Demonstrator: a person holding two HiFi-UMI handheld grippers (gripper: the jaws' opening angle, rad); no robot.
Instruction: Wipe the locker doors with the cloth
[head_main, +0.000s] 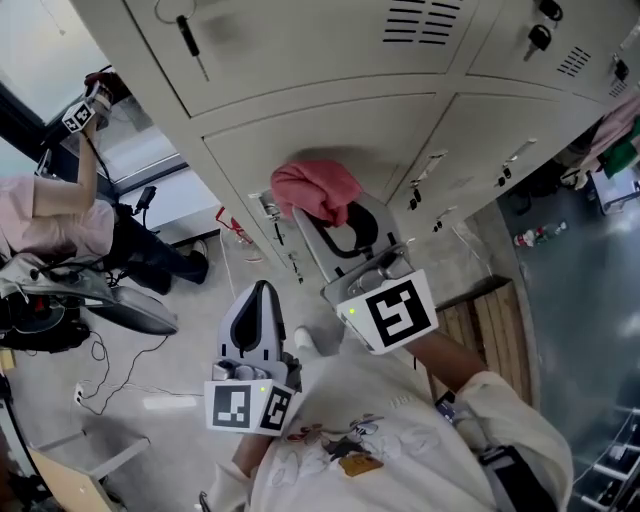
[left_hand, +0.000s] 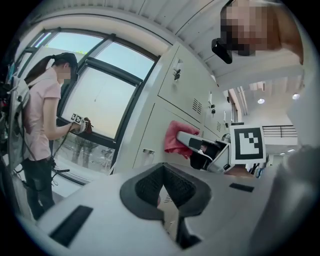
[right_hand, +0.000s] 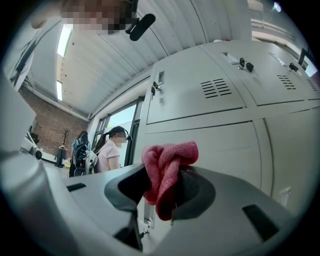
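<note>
A crumpled pink cloth (head_main: 315, 188) is clamped in my right gripper (head_main: 335, 225), whose jaws are shut on it. The cloth is held up against a beige locker door (head_main: 330, 130) in the lower row. In the right gripper view the cloth (right_hand: 167, 170) bulges out between the jaws of the right gripper (right_hand: 165, 187), with the door (right_hand: 225, 145) close behind. My left gripper (head_main: 262, 295) hangs lower and to the left, shut and empty, away from the lockers. The left gripper view shows its own jaws (left_hand: 164, 192) closed, and beyond them the cloth (left_hand: 175, 137) at the door.
A person in a pink shirt (head_main: 50, 220) stands at the left by the window, also holding a gripper. Keys (head_main: 540, 38) hang in the upper locker locks. A wooden bench (head_main: 490, 320) sits at the right. Cables (head_main: 100, 360) trail over the floor at the left.
</note>
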